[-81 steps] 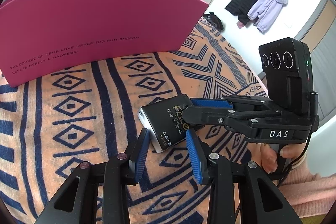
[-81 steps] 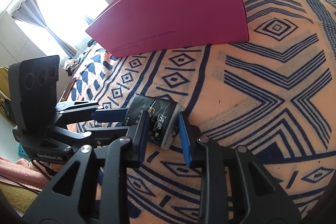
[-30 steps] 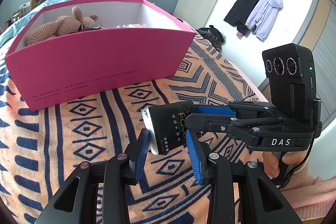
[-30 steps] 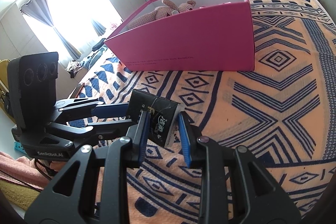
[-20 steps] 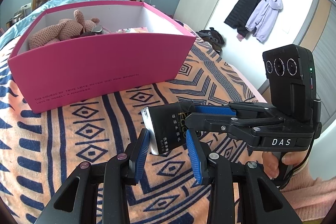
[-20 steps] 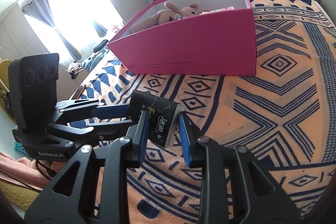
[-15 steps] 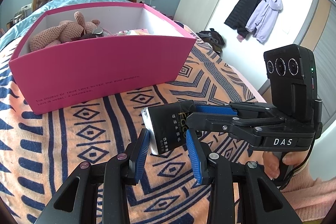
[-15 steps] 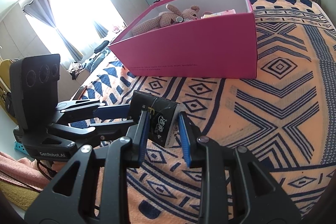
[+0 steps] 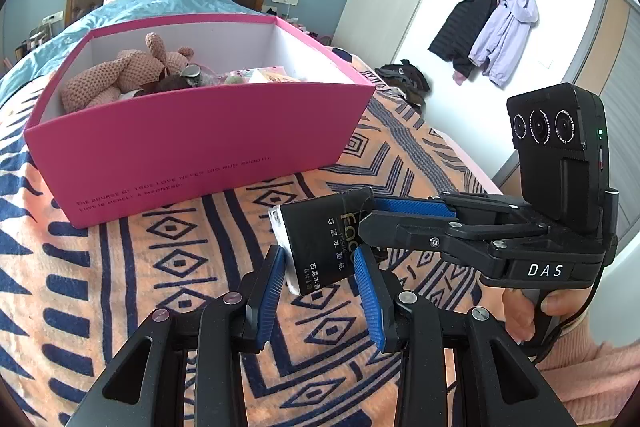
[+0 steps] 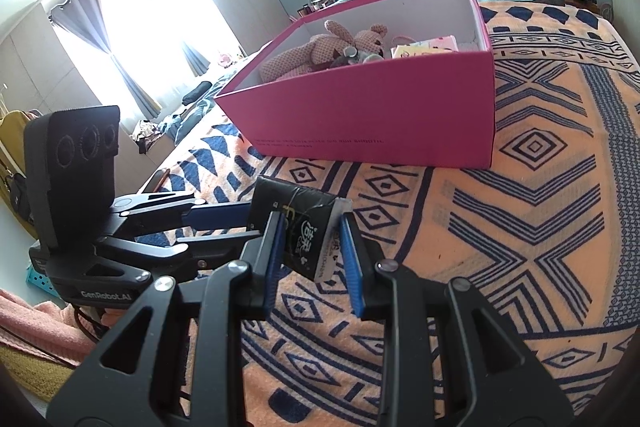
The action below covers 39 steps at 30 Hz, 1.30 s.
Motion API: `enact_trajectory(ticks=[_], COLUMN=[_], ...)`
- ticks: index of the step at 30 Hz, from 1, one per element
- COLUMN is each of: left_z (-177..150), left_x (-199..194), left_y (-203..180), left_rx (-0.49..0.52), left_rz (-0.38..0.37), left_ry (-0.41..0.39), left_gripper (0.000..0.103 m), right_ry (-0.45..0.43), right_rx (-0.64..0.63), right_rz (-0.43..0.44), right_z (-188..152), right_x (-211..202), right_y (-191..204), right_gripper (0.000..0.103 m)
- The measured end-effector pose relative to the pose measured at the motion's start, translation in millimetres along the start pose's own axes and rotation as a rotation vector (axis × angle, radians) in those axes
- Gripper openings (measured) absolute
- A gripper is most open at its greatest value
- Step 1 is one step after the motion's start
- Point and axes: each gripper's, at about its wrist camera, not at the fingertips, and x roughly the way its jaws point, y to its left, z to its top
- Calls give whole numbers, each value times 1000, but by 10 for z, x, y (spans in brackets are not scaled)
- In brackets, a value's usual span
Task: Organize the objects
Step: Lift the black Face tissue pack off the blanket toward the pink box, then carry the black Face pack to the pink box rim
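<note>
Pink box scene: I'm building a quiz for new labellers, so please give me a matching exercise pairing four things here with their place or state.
Things:
1. tissue pack
2. plush toy
3. pink box
4. jackets

Places:
A. hanging on wall hooks
B. on the patterned blanket
C. between both grippers' fingers, off the bed
D. inside the box

Pairs: 1-C, 2-D, 3-B, 4-A

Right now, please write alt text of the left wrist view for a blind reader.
Two hand-held grippers, left and right, hold one black tissue pack above a patterned orange blanket. Behind it stands an open pink box with a knitted plush toy inside.
</note>
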Motion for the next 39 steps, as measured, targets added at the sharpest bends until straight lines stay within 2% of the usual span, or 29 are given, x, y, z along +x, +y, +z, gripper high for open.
enact_trajectory(ticks=[39], left_z=[232], left_x=[-128], left_y=[35], left_rx=[22], left_rz=[38], left_ry=[-52], left_gripper=[36], right_ry=[-48], right_rx=[-70], right_rz=[3], right_z=[316], right_x=[-42], right_y=[115], right_gripper=[32])
